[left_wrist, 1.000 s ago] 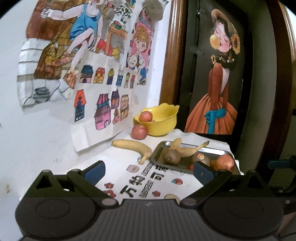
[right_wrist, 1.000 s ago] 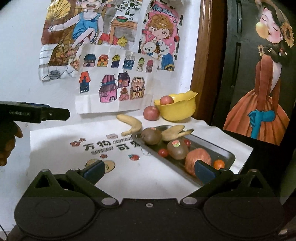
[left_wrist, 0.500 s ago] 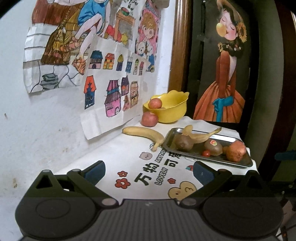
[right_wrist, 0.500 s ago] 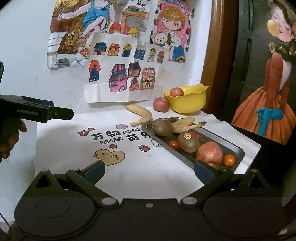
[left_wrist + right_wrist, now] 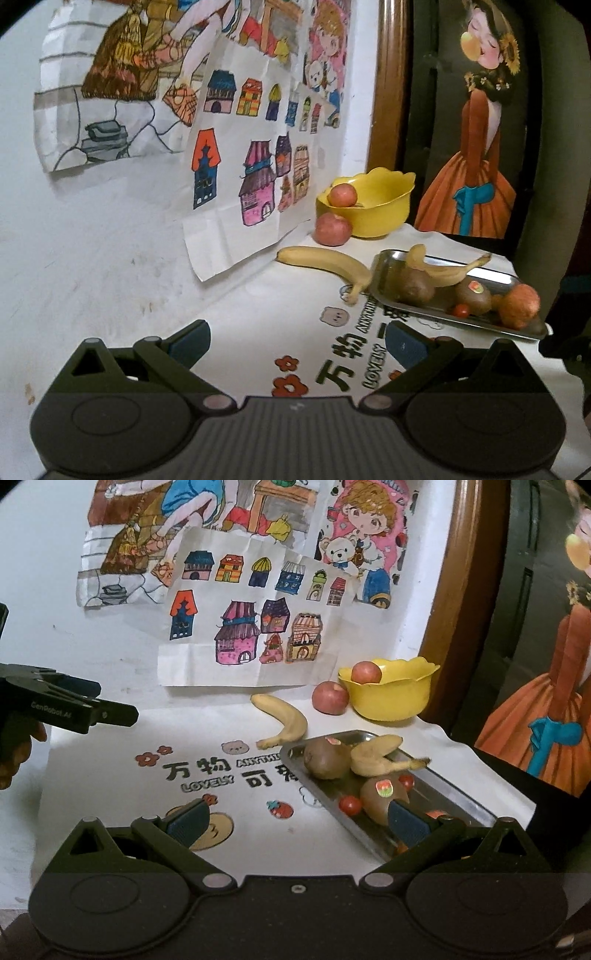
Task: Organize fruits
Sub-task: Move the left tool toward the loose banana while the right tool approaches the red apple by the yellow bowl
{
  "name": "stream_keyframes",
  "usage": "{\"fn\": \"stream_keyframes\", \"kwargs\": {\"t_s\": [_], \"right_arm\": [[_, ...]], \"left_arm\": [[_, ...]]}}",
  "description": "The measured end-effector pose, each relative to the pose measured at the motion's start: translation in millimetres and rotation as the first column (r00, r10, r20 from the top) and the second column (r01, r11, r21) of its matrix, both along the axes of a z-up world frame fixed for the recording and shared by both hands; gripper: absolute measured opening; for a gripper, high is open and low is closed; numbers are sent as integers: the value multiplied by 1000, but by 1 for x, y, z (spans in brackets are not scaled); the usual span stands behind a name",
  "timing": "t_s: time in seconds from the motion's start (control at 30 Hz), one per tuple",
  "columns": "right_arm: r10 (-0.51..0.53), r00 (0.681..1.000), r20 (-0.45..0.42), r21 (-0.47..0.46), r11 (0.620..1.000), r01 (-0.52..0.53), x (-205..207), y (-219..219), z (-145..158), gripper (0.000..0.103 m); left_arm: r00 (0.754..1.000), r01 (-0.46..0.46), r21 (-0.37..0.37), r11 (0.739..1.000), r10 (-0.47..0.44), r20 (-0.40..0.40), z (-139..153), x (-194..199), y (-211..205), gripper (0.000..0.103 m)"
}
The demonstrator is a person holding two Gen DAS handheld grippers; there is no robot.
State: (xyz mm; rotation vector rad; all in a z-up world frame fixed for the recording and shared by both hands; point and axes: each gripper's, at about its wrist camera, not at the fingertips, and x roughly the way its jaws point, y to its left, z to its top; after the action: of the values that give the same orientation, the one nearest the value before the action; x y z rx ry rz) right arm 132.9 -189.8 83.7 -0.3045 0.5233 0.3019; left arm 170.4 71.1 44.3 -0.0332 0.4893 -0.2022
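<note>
Two grippers, both empty with fingers spread wide: left gripper over the printed cloth, right gripper low at the near end of the tray, its right finger pad over the tray's near corner.

Fruit count:
- Apples: 2. One in the yellow bowl at its left rim, apple in bowl; other apple on the cloth, touching the bowl's left side. Both red-pink.
- Bananas: 2. Loose banana on the cloth between apple and tray, curved, yellow, stem end toward the tray's far corner. Tray banana lies across the tray's far end, bruised, stem pointing right.
- Kiwis: 2, both in the tray. Far kiwi brown, small sticker on top, touching the tray banana. Near kiwi has a red-green sticker.
- Cherry tomatoes: 2 clear in the right view, tomato left of the near kiwi, second tomato to its right.
- One round orange-red fruit at the tray's near end, kind unclear; mostly hidden in the right view.

Bowl sits at the back by the wall, tray diagonal on the cloth.
</note>
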Motion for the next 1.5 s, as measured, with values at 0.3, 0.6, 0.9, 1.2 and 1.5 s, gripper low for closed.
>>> {"fn": "stream_keyframes", "kwargs": {"t_s": [0.3,0.6,0.9,1.2,1.5], "right_arm": [[92,996,18,-65,994,-90,65,7,1,102],[99,995,-28,18,995,-98,172,-4,26,102],[-42,979,-201,201,976,84,304,13,23,101],[-175,920,-351,214,941,261,391,48,-24,96],[-251,895,-369,197,920,339,423,58,-50,90]], "left_arm": [[999,-1,8,1000,1,-32,-13,46,-2,103],[998,33,8,999,-32,-50,-18,108,-16,103],[996,64,-18,998,-65,-63,-21,157,-31,103],[992,82,-41,996,-86,-92,-37,168,-30,103],[991,88,-86,992,-96,-90,-47,179,-26,103]]}}
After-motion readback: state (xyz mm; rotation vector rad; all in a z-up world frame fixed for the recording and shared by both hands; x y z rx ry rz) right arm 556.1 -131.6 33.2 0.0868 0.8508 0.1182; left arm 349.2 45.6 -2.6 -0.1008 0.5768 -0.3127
